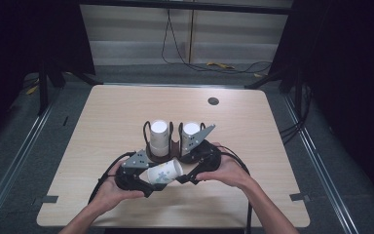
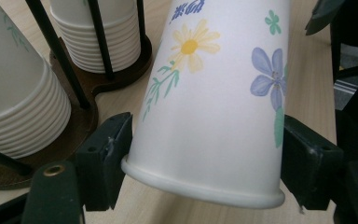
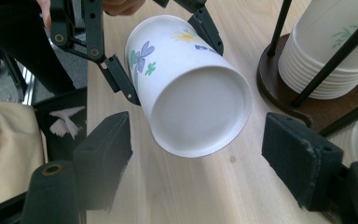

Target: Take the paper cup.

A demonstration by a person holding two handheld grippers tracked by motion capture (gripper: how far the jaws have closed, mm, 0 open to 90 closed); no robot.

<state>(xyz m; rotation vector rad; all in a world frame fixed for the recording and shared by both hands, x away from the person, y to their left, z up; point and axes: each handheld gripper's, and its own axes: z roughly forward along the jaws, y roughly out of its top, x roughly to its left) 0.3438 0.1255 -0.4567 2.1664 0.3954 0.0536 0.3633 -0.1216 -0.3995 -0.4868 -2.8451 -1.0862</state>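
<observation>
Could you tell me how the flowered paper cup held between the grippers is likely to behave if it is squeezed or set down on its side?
The flowered paper cup looks thin-walled, so it is probably light and would dent under a hard squeeze. The left gripper holds it near the rolled rim, likely its stiffest part. Being round and tapered, on its side on the table it would probably roll in a curve.

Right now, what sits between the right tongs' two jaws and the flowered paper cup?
Nothing. In the right gripper view the paper cup hangs base-first between the right tongs, with bare table showing in the gaps; the left tongs clamp it near the rim.
</observation>
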